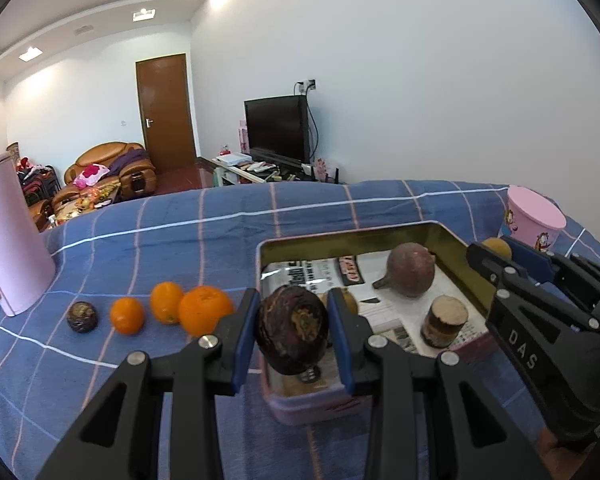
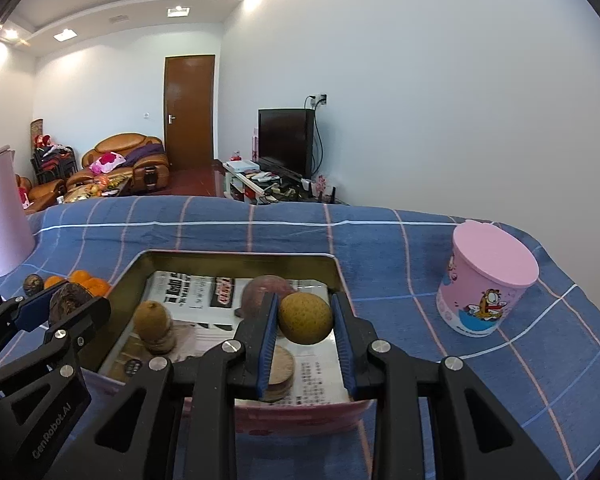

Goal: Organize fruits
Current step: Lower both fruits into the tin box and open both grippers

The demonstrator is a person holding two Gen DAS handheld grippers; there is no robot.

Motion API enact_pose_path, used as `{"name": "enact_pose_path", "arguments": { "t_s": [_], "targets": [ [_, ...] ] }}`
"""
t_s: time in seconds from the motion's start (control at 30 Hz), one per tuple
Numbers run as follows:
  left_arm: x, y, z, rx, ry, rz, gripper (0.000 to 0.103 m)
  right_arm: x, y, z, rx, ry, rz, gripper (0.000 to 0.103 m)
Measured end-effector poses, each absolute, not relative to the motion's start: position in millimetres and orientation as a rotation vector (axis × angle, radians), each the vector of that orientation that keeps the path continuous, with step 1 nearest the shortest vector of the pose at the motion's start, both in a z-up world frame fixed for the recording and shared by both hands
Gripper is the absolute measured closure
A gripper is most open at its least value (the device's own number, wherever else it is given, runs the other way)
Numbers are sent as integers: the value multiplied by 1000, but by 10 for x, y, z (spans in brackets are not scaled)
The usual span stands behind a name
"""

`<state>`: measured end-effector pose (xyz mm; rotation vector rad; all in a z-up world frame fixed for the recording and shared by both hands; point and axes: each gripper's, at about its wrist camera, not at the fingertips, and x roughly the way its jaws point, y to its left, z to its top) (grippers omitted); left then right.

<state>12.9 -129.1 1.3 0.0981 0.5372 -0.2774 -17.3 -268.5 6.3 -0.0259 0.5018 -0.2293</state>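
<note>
Carrying dark wrinkled passion fruit (image 1: 292,330) in left gripper (image 1: 293,334), jaws clamped on it, over near corner of newspaper-lined tin (image 1: 456,236). Gripping yellow-brown round fruit (image 2: 306,319) in right gripper (image 2: 306,334) above tin, probably for dropping in. Leaving three oranges (image 1: 205,309) on surface.

Both views are bright and evenly lit by recessed ceiling lights (image 1: 31,53) at upper left, which bloom into small white glare patches, and the white wall (image 1: 440,80) at right looks nearly washed out. Strong fisheye distortion bends the blue plaid cloth (image 2: 380,248) into an arc, with dark vignetting at the corners. Shadows are soft, focus sharp centrally, slightly smeared toward the edges.
</note>
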Motion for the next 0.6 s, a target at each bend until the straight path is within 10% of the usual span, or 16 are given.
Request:
{"name": "enact_pose_path", "arguments": {
  "t_s": [0.6],
  "targets": [
    [374,-1647,-56,102,625,-310,67,48,-2841,3,-30,574,-223,74]
  ]
}}
